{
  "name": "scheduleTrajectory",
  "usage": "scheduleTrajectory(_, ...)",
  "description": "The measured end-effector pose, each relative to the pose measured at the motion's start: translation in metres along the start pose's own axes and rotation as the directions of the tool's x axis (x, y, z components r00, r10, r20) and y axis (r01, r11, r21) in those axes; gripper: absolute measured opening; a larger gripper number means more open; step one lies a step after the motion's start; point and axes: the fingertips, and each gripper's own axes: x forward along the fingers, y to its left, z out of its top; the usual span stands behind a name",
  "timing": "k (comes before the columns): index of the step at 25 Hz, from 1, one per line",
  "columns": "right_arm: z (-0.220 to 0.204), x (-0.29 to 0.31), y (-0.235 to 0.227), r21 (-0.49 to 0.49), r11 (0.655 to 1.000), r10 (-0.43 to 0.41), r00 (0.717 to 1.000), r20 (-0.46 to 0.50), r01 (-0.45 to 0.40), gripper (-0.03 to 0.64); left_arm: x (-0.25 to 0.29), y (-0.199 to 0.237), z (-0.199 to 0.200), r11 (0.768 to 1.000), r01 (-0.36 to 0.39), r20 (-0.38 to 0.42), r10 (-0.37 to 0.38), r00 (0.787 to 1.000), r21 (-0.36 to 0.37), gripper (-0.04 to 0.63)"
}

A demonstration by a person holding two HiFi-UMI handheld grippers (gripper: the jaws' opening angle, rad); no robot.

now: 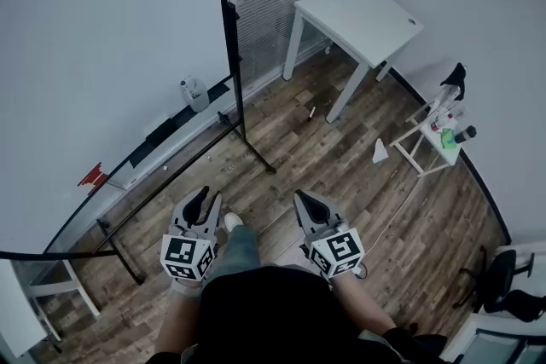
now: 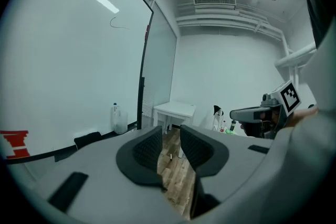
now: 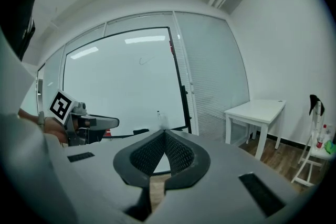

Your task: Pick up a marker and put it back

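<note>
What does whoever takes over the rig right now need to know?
Left gripper: jaws a little apart, nothing between them.
Right gripper: jaws closed at the tips, empty.
Both are held low in front of the person, well short of the whiteboard.
Marker: none gripped. A small stick-like thing on the floor near the white table may be one; it is too small to confirm. A bottle stands at the foot of the whiteboard.
Done: nothing visible.
Left: find the marker, pick it up, put it back.
</note>
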Motion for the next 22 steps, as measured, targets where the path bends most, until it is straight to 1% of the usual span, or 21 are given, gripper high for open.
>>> scheduleTrajectory(5,0.026,0.085,-0.012,-0.031,0.999,0.01,1.0,-0.028,-0.011,0.026,0.047,0.07,0.018,0.999,-0.022,0.008,0.022,1.0,-0.036,0.123)
scheduleTrajectory(8,0.042,0.135,-0.016,-0.048,0.999,0.021,0.999,-0.036,-0.023,0.026,0.071,0.104,0.026,0.999,-0.025,0.01,0.026,1.0,-0.041,0.123)
scheduleTrajectory(12,0.057,0.191,-0.012,-0.073,0.996,0.054,0.997,-0.05,-0.058,0.026,0.093,0.143,0.026,0.998,-0.043,-0.007,0.042,0.999,-0.045,0.123)
scheduleTrajectory(17,0.069,0.239,-0.009,-0.099,0.99,0.095,0.993,-0.077,-0.102,0.026,0.115,0.183,0.027,0.992,-0.104,-0.012,0.103,0.995,-0.068,0.123)
scheduleTrajectory(22,0.074,0.271,-0.022,-0.1,0.986,0.123,0.986,-0.109,-0.134,0.026,0.144,0.205,0.029,0.987,-0.145,-0.021,0.144,0.989,-0.074,0.123)
